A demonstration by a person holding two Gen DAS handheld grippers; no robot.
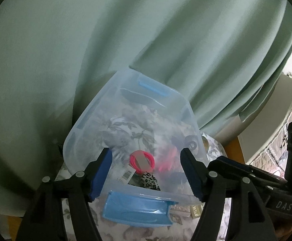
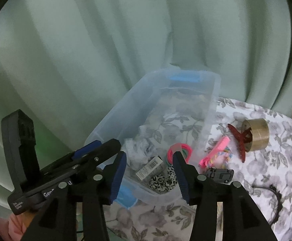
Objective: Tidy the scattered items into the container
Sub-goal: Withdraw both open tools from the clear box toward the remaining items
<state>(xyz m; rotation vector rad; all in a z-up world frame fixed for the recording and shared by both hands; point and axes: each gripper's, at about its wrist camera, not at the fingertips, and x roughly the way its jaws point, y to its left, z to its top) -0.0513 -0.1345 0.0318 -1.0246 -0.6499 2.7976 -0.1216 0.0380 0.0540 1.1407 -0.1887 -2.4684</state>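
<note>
**Right wrist view: both claws spread and empty, several items left outside the bin**

Right wrist view, nearest first: the right claw [image 2: 149,177] is seen spread wide with nothing between its pads, poised over the near end of the clear plastic container [image 2: 213,108]. The left claw [image 1: 147,173] is likewise spread and empty, framing the same near end above the blue latch [image 1: 136,208].

Inside the container, at its near end, a pack of pink hair ties [image 2: 179,150], a barcoded card [image 2: 151,167] and a leopard-print scrunchie [image 2: 163,179] are already lodged. On the floral-covered counter [image 2: 266,170], just beside the container's right wall, a small black clip [image 2: 219,174] and a pink comb [image 2: 216,153] lying against a pastel braided tie [image 2: 227,156] are left out. Farther along, a dark red butterfly clip [image 2: 240,138] leans against a roll of tan tape [image 2: 256,133]; a black headband [image 2: 274,198] lies near the right edge.

The step in hand is judged to be a fresh pick. The black clip would best be taken first, being nearest, with the pads closed across its narrow sides. The wall should be cleared by a lift before any crossing. Open room is found mainly to the right of the container; the green curtain [image 2: 105,50] closes off the far side.
</note>
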